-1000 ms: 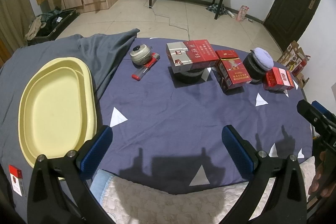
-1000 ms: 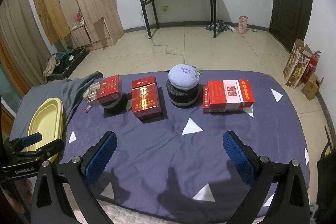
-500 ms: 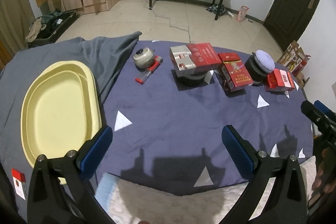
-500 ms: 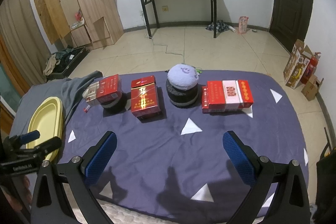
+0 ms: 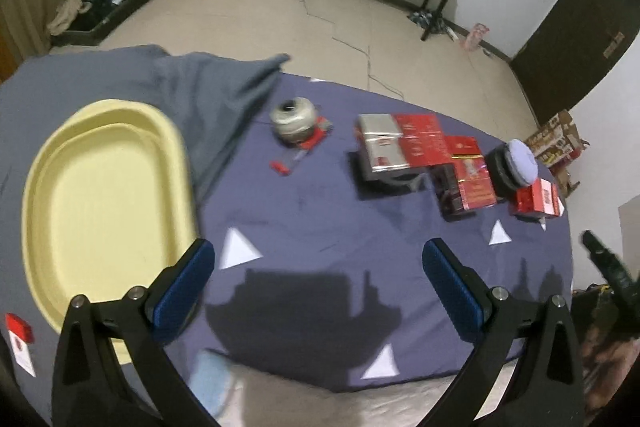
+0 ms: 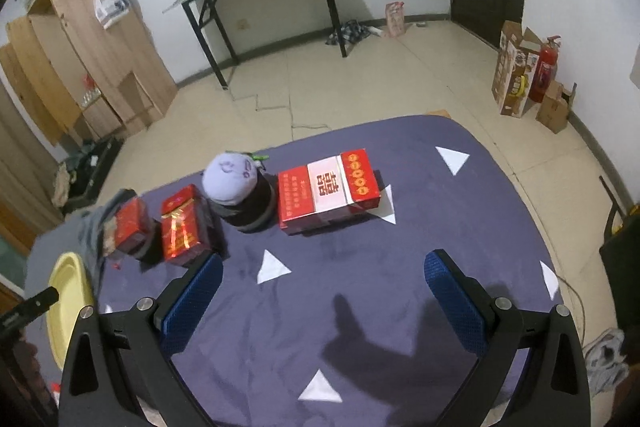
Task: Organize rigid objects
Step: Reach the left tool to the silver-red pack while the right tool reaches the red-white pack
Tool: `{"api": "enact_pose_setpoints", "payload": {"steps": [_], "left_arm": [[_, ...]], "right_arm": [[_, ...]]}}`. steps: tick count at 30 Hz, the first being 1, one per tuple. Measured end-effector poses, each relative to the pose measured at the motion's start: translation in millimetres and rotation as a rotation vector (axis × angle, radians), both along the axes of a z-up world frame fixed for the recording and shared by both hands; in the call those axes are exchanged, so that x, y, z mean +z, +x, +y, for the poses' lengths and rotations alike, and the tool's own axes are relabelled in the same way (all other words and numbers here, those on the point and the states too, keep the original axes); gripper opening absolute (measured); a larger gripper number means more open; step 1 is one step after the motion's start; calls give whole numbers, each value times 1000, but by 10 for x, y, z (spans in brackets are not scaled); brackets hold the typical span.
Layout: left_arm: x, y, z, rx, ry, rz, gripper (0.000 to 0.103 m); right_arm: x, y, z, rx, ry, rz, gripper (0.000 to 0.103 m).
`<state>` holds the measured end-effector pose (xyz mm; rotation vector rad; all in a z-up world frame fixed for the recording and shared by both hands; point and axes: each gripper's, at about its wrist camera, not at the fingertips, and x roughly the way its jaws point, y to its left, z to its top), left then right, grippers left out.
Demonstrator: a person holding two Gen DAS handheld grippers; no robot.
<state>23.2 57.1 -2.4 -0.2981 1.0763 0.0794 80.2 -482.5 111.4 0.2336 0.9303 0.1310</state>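
Note:
On a dark blue cloth (image 5: 320, 227) lie several red boxes. In the right wrist view a wide red and white box (image 6: 329, 191) lies beyond my open, empty right gripper (image 6: 324, 291), with a black jar with a lilac lid (image 6: 240, 191), a glossy red box (image 6: 182, 225) and a red box on a dark can (image 6: 128, 227) to its left. In the left wrist view my open, empty left gripper (image 5: 318, 279) hovers over the cloth; a yellow tray (image 5: 100, 211) is at the left, a small round jar (image 5: 294, 121) and a red lighter (image 5: 298, 157) beyond.
A grey cloth (image 5: 180, 87) lies bunched behind the tray. A small red and white pack (image 5: 18, 341) lies at the near left. On the floor beyond are a black folding table (image 6: 272, 7), cardboard boxes and a fire extinguisher (image 6: 546, 67).
Both grippers have tilted and shifted; the right view has rolled and moved nearer the wide red box. The left view has swung left. No object on the cloth has moved.

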Motion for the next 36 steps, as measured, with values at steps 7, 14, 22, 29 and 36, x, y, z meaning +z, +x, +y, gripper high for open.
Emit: {"api": "enact_pose_setpoints", "payload": {"steps": [7,14,22,29,36], "left_arm": [[-32,557,-469,5,52,39,103],[-199,1191,-730,-8,103,113,103],[-315,1410,-780,-10,48,134,103],[-456,1473,-791,5,74,164,103],[-524,1490,-783,1,15,141,96]], "right_arm": [[-367,523,172,4,-45,49,103],[-455,827,198,40,-50,46,103],[-720,1034,272,50,-29,136,103],[-764,1162,366,38,-96,122,103],[-854,1222,416,48,-100,120,102]]}}
